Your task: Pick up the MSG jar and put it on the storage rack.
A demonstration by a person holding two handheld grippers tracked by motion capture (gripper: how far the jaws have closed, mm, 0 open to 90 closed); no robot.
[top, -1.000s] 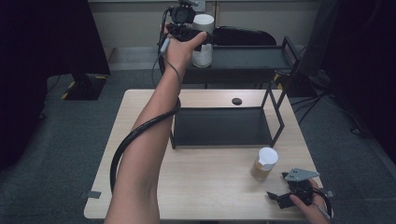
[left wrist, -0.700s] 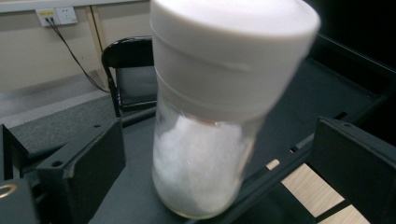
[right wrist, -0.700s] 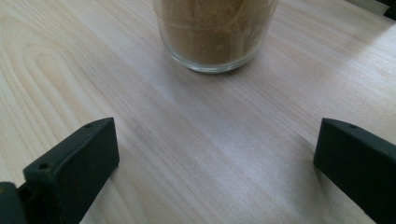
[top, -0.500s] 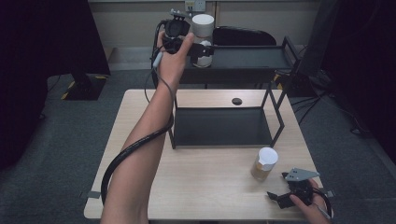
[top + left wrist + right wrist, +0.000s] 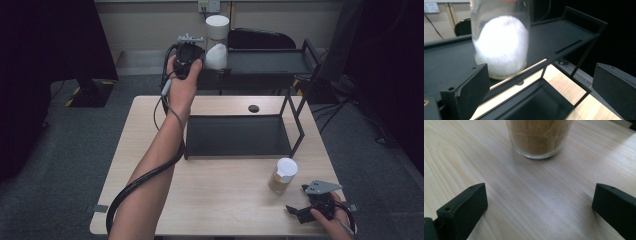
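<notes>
A clear jar with a white lid and white powder [image 5: 216,42] stands on the left end of the black rack's top shelf [image 5: 272,62]. My left gripper [image 5: 192,50], held high, is open just to the jar's left and apart from it. In the left gripper view the jar [image 5: 501,45] stands a little beyond the spread jaws of my left gripper [image 5: 540,75]. A second jar of brown powder with a white lid [image 5: 283,175] stands on the table. My right gripper [image 5: 295,212] rests open near the table's front edge, with the brown jar [image 5: 539,137] just ahead of its jaws.
The rack's lower tray [image 5: 237,135] lies in the middle of the wooden table [image 5: 220,195], with slanted posts on its right side. A small black disc [image 5: 253,108] sits behind the tray. The left gripper's cable [image 5: 150,172] loops along the forearm.
My left gripper has drawn back and down to the left from the white jar, which stays on the top shelf. The right gripper and brown jar have not moved.
</notes>
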